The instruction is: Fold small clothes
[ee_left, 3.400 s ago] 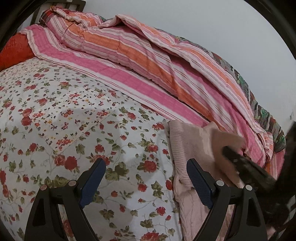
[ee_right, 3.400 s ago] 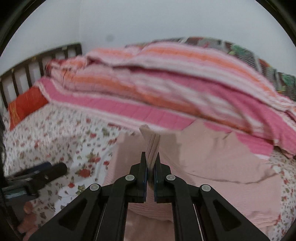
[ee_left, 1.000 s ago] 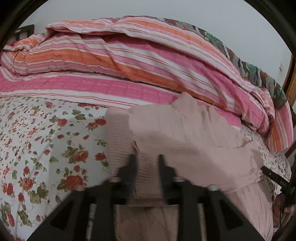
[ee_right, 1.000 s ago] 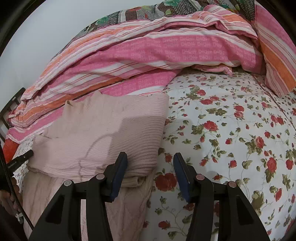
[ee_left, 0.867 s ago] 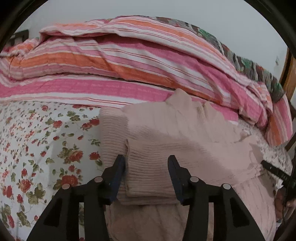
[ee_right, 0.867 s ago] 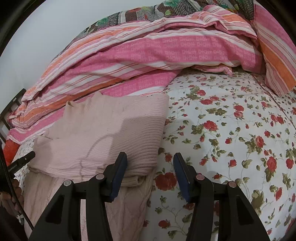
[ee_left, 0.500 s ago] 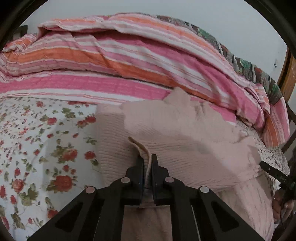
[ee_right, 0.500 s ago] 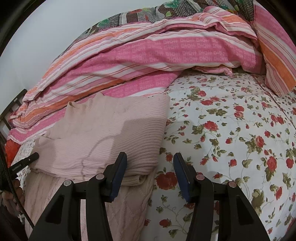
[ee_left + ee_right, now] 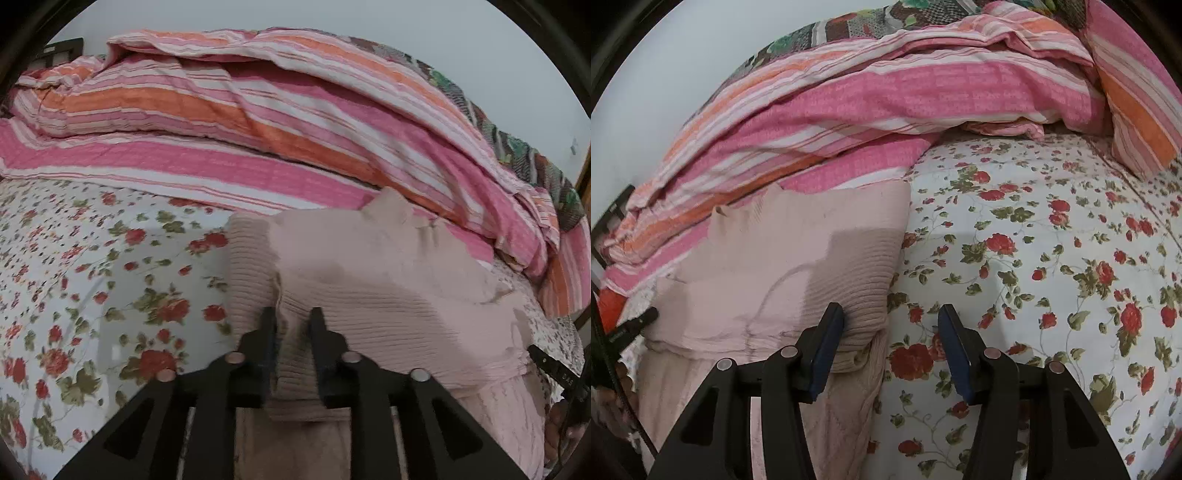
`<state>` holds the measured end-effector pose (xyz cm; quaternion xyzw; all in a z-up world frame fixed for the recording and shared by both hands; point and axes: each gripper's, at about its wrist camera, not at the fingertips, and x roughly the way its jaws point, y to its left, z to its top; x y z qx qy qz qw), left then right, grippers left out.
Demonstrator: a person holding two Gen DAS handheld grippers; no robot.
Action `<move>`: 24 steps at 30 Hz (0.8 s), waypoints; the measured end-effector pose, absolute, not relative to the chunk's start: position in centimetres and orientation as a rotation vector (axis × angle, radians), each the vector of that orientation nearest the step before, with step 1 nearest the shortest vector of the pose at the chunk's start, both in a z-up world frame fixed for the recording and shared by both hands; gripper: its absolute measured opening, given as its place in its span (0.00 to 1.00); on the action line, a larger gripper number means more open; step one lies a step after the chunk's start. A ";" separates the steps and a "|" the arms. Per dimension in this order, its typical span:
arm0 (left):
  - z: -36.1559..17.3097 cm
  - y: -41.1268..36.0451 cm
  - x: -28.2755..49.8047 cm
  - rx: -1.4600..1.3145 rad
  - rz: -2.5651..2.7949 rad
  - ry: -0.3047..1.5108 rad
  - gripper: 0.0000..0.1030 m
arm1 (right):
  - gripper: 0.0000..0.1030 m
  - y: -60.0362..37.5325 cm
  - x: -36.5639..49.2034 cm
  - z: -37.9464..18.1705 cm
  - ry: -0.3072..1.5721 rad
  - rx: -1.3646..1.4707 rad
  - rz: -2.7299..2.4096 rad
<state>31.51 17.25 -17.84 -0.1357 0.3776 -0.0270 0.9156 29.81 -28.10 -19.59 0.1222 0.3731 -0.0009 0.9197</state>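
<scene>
Sweater point(image 9: 369, 280), pale pink and ribbed, lies on the floral bedsheet point(image 9: 92, 277) just in front of the striped quilt point(image 9: 258, 122), and it is already doubled over itself into a rough rectangle. Its near edge sits on another pale pink knit point(image 9: 827, 417) spread closer to the camera than the sweater. Left gripper point(image 9: 293, 325) has a ridge of the sweater's near left corner between its jaws; those jaws have just been opening again, standing narrowly apart, and whether the pads are pressing on the cloth I cannot tell. Right gripper point(image 9: 892, 347) is parted wide at the sweater's near right corner, one finger beside the knit, the other over bare sheet, holding nothing. By my reading, the main fold is down and this is tidying: the corner roll on the right looks bulky and the far edge, against the quilt, is uneven. Left to do, I judge: squaring those edges, perhaps one more fold, then the knit underneath.
</scene>
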 end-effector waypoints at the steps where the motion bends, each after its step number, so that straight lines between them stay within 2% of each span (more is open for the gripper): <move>1: -17.9 17.1 31.4 -0.271 -0.053 0.780 0.22 | 0.52 -28.0 29.8 -19.7 0.769 0.243 -0.005; 10: -17.5 15.5 29.8 -0.135 -0.016 0.761 0.44 | 0.52 -28.4 28.6 -18.9 0.720 0.282 0.005; 17: -17.2 17.2 28.5 -0.206 -0.084 0.735 0.44 | 0.52 -27.7 27.0 -16.2 0.670 0.202 -0.007; 24: -16.1 16.8 26.8 -0.151 -0.126 0.701 0.44 | 0.51 -28.6 23.5 -12.5 0.654 0.168 -0.066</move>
